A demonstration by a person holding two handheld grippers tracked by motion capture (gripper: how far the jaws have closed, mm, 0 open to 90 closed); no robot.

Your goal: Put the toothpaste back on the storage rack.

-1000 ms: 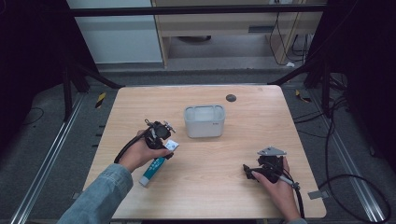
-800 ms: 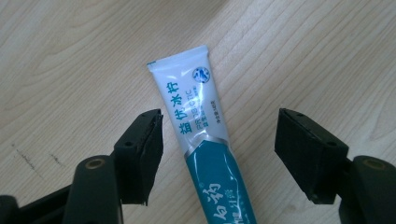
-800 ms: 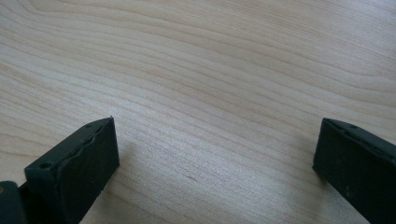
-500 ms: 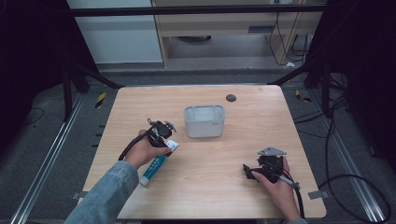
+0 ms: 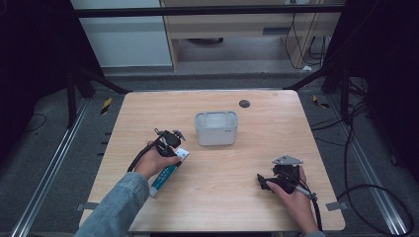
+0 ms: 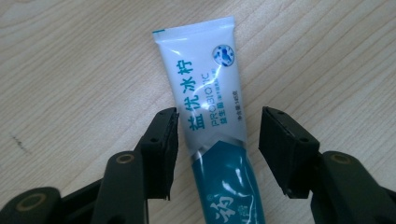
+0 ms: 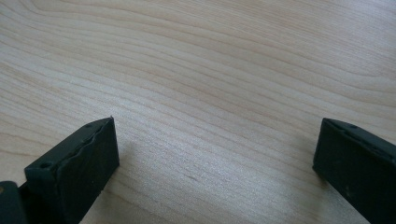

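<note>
Broadly, the wooden desk [image 5: 212, 197] was seen spread across the high view, with a pale rectangular tub [image 5: 216, 128] set upright near its middle and a small dark round spot [image 5: 243, 103] farther back. Toward the near left part of the desk a toothpaste tube [image 5: 167, 170] was laid flat, its white crimped end turned toward the tub and its teal part toward the near edge (blue characters were printed along the white part).

The left claw [image 5: 177, 151] was held over the tube's white end. In the left gripper view the tube [image 6: 210, 121] was framed between the two black jaws, which had just been closing; one pad was seen at the tube's edge, while a strip of bare wood was left between the tube and the other pad, so the tube was not yet clamped.

The right claw [image 5: 261, 181] was held low at the near right of the desk, well apart from the tube. Its jaws were spread wide over bare wood, released.
</note>
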